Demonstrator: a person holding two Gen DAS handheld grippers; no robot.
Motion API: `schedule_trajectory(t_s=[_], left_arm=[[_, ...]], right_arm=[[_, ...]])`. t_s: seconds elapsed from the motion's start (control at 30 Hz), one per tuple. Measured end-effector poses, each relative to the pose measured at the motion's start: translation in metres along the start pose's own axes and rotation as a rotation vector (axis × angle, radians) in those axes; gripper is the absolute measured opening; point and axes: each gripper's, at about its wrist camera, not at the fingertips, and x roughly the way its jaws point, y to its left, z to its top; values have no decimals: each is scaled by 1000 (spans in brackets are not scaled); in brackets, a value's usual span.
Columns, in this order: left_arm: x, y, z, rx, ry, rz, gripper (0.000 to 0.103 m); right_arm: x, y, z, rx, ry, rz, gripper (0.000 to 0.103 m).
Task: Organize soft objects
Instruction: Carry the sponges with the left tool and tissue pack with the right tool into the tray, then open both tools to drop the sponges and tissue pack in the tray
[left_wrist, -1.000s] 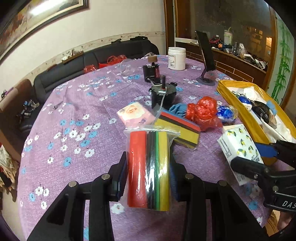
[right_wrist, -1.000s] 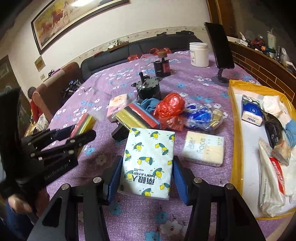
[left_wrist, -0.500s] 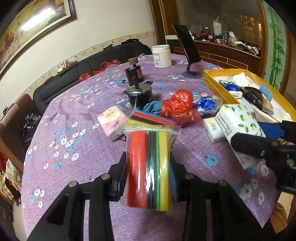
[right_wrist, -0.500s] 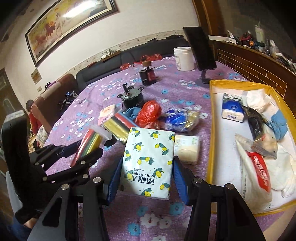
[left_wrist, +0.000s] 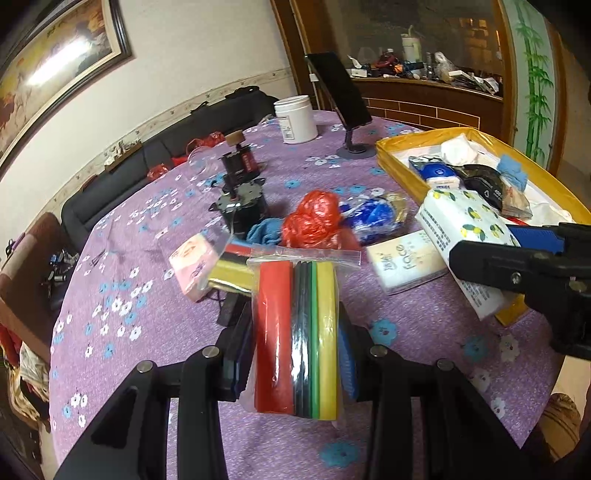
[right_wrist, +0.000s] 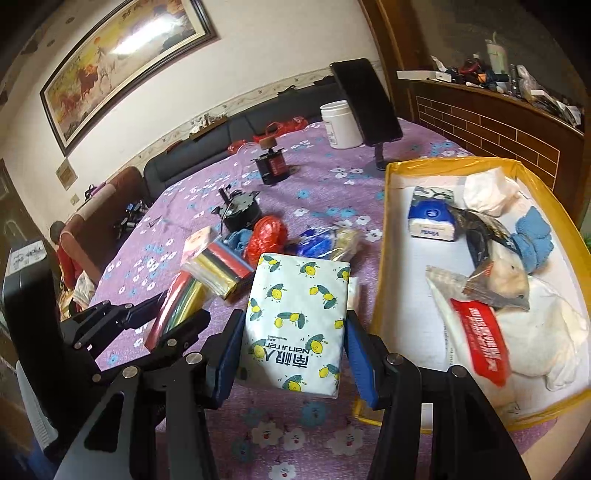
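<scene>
Both sets of fingers are loaded. The left gripper (left_wrist: 295, 354) clamps a clear bag of coloured sponge sheets (left_wrist: 295, 332), red, black, green and yellow, standing on edge between the blue pads. The right gripper (right_wrist: 291, 354) pinches a lemon-print tissue pack (right_wrist: 295, 321) by its two long sides.

Over the last second both loads have come up off the worktop (left_wrist: 147, 302) and swung right. The tissue pack, which a second ago sat low over the purple cloth with the yellow tray at the far right, now hangs just beside the near-left corner of the yellow tray (right_wrist: 380, 266). From the left camera the same pack (left_wrist: 465, 229) covers part of the tray's near rim. The sponge bag trails behind, over open cloth.

So the carry looks nearly done for the right side; the drop seems to need only a short move right, over the rim. The tray is already crowded with a blue tissue pack (right_wrist: 430, 218), a dark packet and white cloths, so free room looks tightest on the near side.

Left on the cloth: a second bag of sponge sheets (right_wrist: 218, 269), a pink pack (left_wrist: 192, 262), a red plastic bag (left_wrist: 310, 221), a blue wrapped bundle (left_wrist: 376, 214) and a flat white pack (left_wrist: 406, 258).
</scene>
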Motion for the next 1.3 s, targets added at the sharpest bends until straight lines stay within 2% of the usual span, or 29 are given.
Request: schedule_trajectory(t_s=[0.53,0.9,1.13,1.3], left_arm=[[-6,-49,29,84,-28,-53,38],[-6,-105,54,127,-22,-202,39],[8,-139,59,138,25,-287,39],[16,-152,58,149,35,-299,39]], right_arm=[[-31,-61,8,126,-75,-41,57],[-61,-132,10,258,-130,-136,57],[-61,-159,4,291,-106,-205,57],[-55,-168,0,287,-81,-242,57]])
